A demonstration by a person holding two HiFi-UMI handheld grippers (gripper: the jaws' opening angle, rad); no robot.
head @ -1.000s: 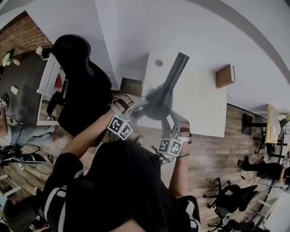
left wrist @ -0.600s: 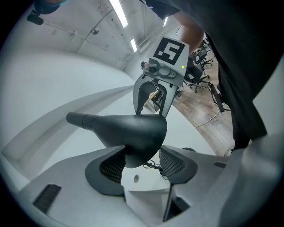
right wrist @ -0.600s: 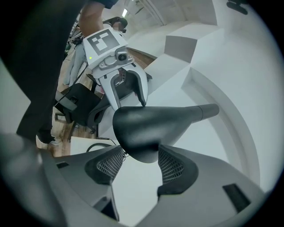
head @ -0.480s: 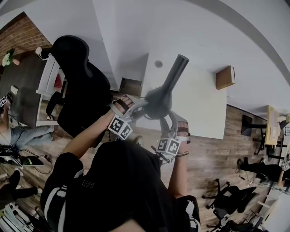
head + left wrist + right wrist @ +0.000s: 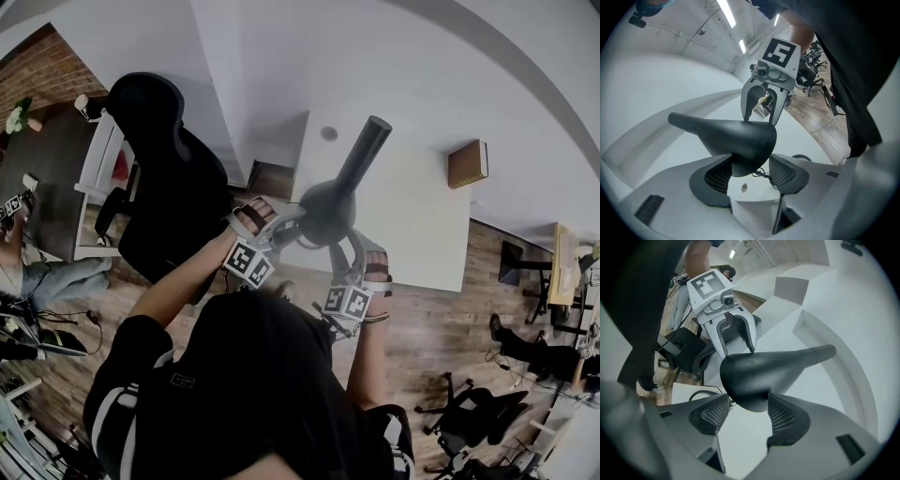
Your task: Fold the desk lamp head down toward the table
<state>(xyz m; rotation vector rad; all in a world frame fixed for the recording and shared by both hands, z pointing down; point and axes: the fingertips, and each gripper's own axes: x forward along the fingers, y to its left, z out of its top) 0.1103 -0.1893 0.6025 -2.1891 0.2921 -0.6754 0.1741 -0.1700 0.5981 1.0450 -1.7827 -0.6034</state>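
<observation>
Over table's [image 5: 422, 220] near edge: lamp head [image 5: 328, 211] between left gripper [image 5: 750, 169] and right gripper [image 5: 749, 414], both jaws just opened wide. Black chair [image 5: 169, 178] close left; wood floor [image 5: 450, 309] below.

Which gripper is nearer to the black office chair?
Left. The left gripper is on the side of the lamp head facing the black office chair; the right gripper is on its far side. Both pairs of jaws have just been opening, with the head between them.
</observation>
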